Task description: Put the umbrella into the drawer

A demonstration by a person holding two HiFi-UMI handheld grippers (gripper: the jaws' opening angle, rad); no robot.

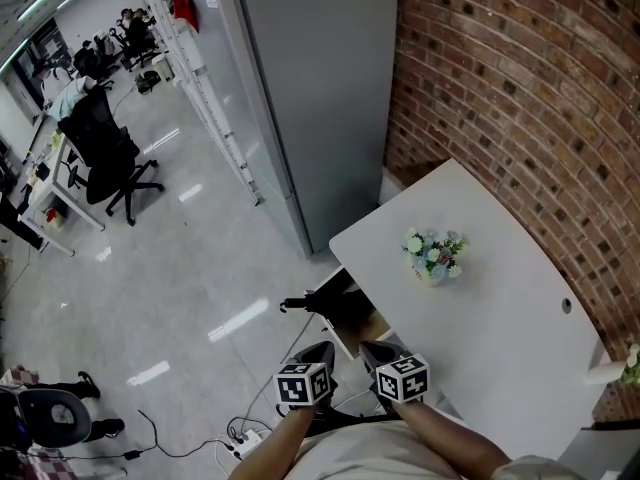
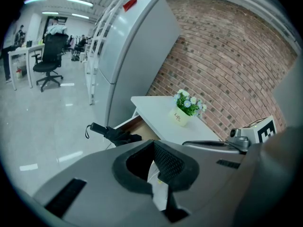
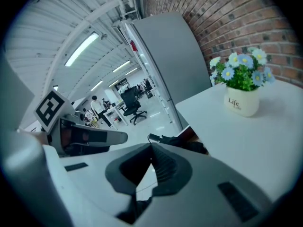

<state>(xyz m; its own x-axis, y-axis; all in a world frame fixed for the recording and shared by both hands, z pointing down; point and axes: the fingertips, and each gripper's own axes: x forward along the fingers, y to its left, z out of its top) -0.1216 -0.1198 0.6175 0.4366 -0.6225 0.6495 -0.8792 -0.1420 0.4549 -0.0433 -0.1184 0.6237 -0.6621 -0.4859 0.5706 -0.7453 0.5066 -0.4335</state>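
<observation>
Umbrella [image 1: 322, 303] lies in the open drawer [image 1: 376, 324] at the worktop's [image 1: 500, 308] left edge, handle poking out, so your left claw [image 1: 318, 352] and right claw [image 1: 377, 352] sit pressed together, empty, clear of it.

The white flower pot [image 3: 242, 102] carries the word "Life" in dark letters, with a smaller line beneath, too small to read surely.
</observation>
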